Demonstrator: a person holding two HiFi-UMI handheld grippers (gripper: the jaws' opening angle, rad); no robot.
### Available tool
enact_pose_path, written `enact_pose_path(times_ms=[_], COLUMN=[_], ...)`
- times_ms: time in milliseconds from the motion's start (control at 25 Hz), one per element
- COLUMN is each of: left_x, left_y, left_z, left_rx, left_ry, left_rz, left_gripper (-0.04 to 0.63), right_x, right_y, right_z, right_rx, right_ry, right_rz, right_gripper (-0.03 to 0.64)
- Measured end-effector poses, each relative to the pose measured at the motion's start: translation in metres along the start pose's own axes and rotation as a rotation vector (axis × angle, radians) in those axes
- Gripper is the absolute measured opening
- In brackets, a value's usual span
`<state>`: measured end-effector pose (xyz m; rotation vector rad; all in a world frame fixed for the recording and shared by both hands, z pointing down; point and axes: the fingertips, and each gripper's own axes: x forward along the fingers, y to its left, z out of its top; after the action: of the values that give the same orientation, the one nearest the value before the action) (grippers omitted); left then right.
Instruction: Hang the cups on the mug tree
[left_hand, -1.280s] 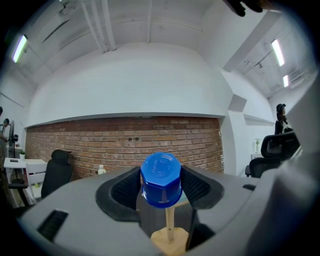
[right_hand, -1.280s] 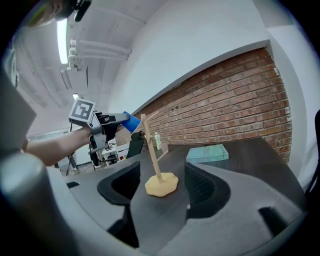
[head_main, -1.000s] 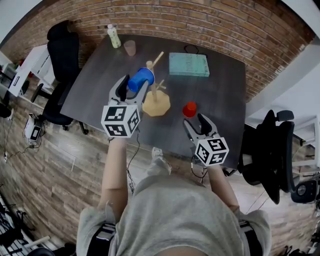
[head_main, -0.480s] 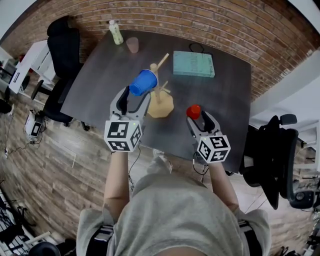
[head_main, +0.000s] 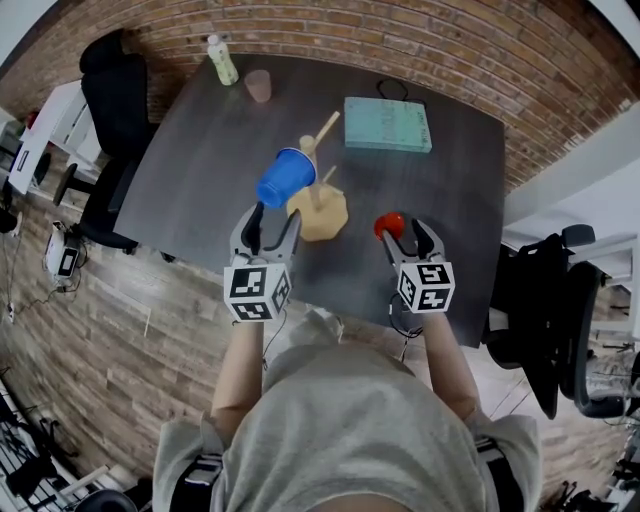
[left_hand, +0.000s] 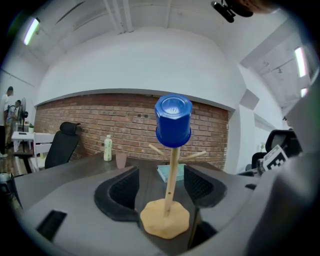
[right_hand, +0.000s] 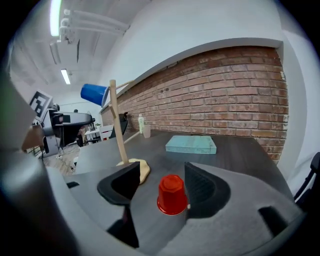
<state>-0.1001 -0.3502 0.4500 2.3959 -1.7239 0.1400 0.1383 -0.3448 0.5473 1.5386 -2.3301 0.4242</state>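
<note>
A blue cup (head_main: 285, 177) hangs mouth-down on the wooden mug tree (head_main: 318, 212) at the table's middle; it tops the pole in the left gripper view (left_hand: 173, 121). My left gripper (head_main: 272, 218) stands open just short of the tree's base (left_hand: 165, 218). Its jaws have just been opening and grip nothing. A red cup (head_main: 389, 224) stands upside down on the table to the right of the tree. My right gripper (head_main: 402, 232) is open around it: the red cup (right_hand: 171, 195) sits between the jaws, close to the right one.
A teal book (head_main: 388, 124) lies at the back right of the dark table (head_main: 200, 160). A pink cup (head_main: 259, 86) and a bottle (head_main: 222, 60) stand at the far left. Office chairs (head_main: 110, 95) flank the table. The near table edge is under my grippers.
The left gripper let go of the blue cup, left it on the tree and drew back and down. The right gripper moved forward until the red cup sat between its jaws.
</note>
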Motion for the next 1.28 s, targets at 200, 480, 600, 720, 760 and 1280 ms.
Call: enact_pose_path(times_ms=[200, 480, 600, 720, 760, 1280], left_x=[0.003, 0.004, 0.003, 0.001, 0.001, -0.003], left_y=[0.0, 0.007, 0.011, 0.015, 0.017, 0.019], left_z=[-0.028, -0.051, -0.061, -0.072, -0.074, -0.076], left_rx=[-0.011, -0.014, -0.021, -0.017, -0.013, -0.024], left_ry=[0.043, 0.087, 0.102, 0.124, 0.132, 0.13], left_rz=[-0.004, 0.002, 0.01, 0.028, 0.034, 0.037], left_gripper=[0.265, 0.203, 0.175, 0.14, 0.126, 0.04], right_x=[0.019, 0.037, 0.042, 0.045, 0.046, 0.044], right_y=[-0.012, -0.016, -0.018, -0.021, -0.022, -0.023], right_z=[-0.025, -0.057, -0.067, -0.074, -0.075, -0.067], right_rx=[-0.023, -0.024, -0.019, -0.017, -0.017, -0.026], right_ry=[0.078, 0.162, 0.186, 0.197, 0.197, 0.178], right_rz=[-0.022, -0.035, -0.045, -0.06, -0.066, -0.085], right_gripper=[0.273, 0.271, 0.267, 0.258, 0.251, 0.215])
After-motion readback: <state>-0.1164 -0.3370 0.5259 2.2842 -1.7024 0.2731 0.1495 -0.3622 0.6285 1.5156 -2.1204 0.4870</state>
